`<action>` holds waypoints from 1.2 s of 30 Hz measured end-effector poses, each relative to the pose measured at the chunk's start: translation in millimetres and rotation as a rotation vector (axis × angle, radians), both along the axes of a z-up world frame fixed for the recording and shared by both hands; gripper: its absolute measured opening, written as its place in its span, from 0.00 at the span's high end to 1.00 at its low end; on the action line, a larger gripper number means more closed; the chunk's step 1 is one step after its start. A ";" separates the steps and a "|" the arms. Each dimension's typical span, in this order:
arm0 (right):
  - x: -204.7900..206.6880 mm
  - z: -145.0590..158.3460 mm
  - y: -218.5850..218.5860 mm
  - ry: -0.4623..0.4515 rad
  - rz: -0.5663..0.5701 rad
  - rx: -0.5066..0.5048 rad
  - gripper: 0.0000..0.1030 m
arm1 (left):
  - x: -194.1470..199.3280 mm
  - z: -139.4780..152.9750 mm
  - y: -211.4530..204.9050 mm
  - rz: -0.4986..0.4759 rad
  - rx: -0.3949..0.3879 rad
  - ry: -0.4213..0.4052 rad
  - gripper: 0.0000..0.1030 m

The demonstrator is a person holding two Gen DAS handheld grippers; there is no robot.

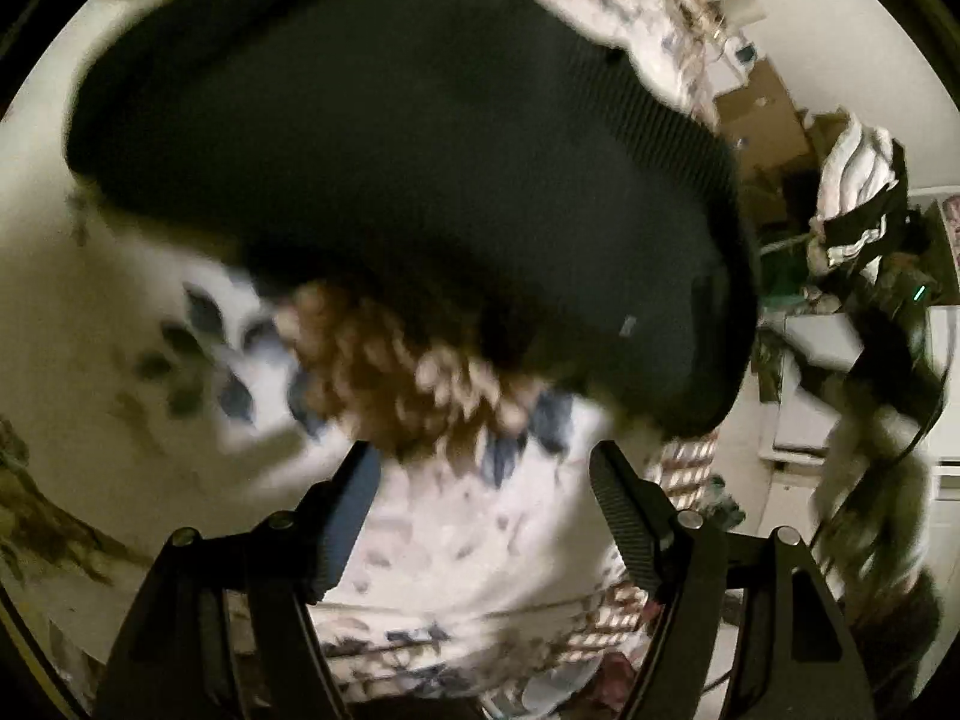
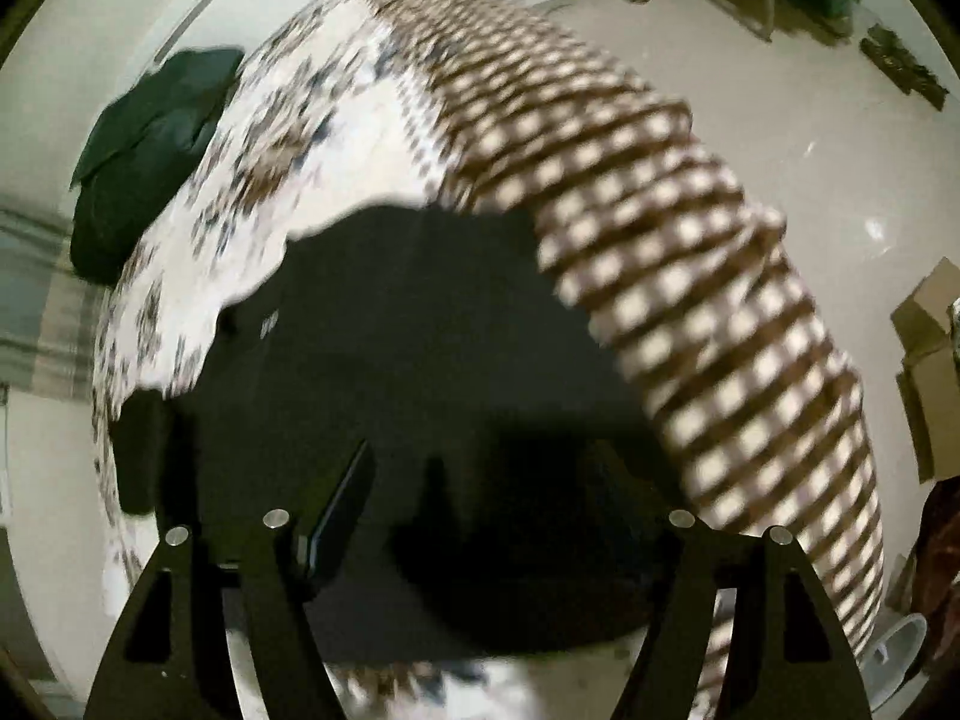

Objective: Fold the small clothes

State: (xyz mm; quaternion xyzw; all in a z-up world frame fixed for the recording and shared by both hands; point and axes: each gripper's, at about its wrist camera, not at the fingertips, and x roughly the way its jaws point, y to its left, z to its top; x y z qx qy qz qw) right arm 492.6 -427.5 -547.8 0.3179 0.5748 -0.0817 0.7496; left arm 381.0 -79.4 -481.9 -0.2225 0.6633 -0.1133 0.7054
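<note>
Both views blurred and dim.

Left wrist view: left gripper spread wide, nothing between the fingers, pads clear of any cloth. Just ahead of the fingertips, a dark garment lying flat on a white bedspread printed with blue and brown leaves. Near edge of the dark garment overlapping a brown leaf cluster of the print. A small pale tag showing on its right part. Off to the right, cardboard boxes on the floor and a heap of white and dark clothes well apart from the bed.

Right wrist view: right gripper likewise spread, fingers apart with no cloth pinched; right finger hard to make out against the black cloth beneath. Same dark garment directly under and ahead of the fingers, spread on the bedspread. Brown-and-cream checked border of the bedspread running along the right of it, draping over the bed's edge. A second dark green garment bunched at the far left edge of the bed, apart from the first. Pale floor beyond, with cardboard boxes at the right.
</note>
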 end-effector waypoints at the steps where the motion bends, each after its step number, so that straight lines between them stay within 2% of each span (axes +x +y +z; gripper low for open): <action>1: -3.8 -2.1 4.8 0.014 0.010 0.004 0.28 | 9.4 9.3 2.2 0.001 0.014 -0.030 0.31; 3: -14.1 -4.4 16.0 0.038 0.021 0.016 0.28 | 33.3 29.9 5.2 -0.029 0.050 -0.104 0.31; 6: -17.8 -10.9 31.8 0.068 0.041 0.020 0.28 | 80.9 46.1 7.8 -0.125 0.247 -0.271 0.31; 7: -16.6 -11.8 38.8 0.072 0.050 0.023 0.28 | 97.4 43.6 12.1 -0.144 0.315 -0.298 0.31; 8: -14.0 -11.7 44.7 0.071 0.063 0.023 0.28 | 120.2 37.8 21.2 -0.141 0.380 -0.312 0.31; 10: -8.6 -10.5 57.0 0.064 0.089 0.014 0.28 | 152.5 22.4 41.8 -0.108 0.420 -0.304 0.31; 11: -5.2 -9.1 64.7 0.060 0.105 0.007 0.28 | 169.4 11.1 56.0 -0.092 0.459 -0.286 0.31; 13: 2.9 -9.8 82.1 0.056 0.142 -0.004 0.28 | 199.9 -17.9 90.1 -0.043 0.484 -0.213 0.31; 15: 8.6 -11.5 93.1 0.055 0.158 0.002 0.28 | 216.2 -33.9 129.2 0.038 0.445 -0.158 0.29; 18: 11.4 -14.9 109.2 0.075 0.161 0.007 0.28 | 216.9 -38.0 179.1 0.166 0.395 -0.128 0.29; 20: 5.4 -17.7 122.2 0.086 0.147 0.048 0.28 | 203.5 -31.3 201.9 0.230 0.384 -0.112 0.31; 23: -9.9 -23.6 143.4 0.107 0.131 0.154 0.28 | 162.4 -16.2 226.5 0.308 0.298 -0.092 0.31; 25: -23.3 -31.5 160.3 0.133 0.112 0.242 0.27 | 134.9 -6.4 229.7 0.316 0.262 -0.090 0.31; 27: -37.6 -47.4 177.2 0.167 0.075 0.362 0.18 | 104.2 -3.5 221.5 0.312 0.210 -0.083 0.31; 32: -50.5 -105.2 205.0 0.213 -0.076 0.643 0.15 | 51.1 -37.8 181.6 0.275 0.095 0.037 0.31; 34: -50.0 -127.1 211.5 0.212 -0.159 0.718 0.15 | 43.9 -44.6 165.8 0.252 0.108 0.050 0.31; 36: -45.7 -145.1 218.3 0.192 -0.209 0.780 0.15 | 44.1 -51.0 154.1 0.249 0.147 0.022 0.31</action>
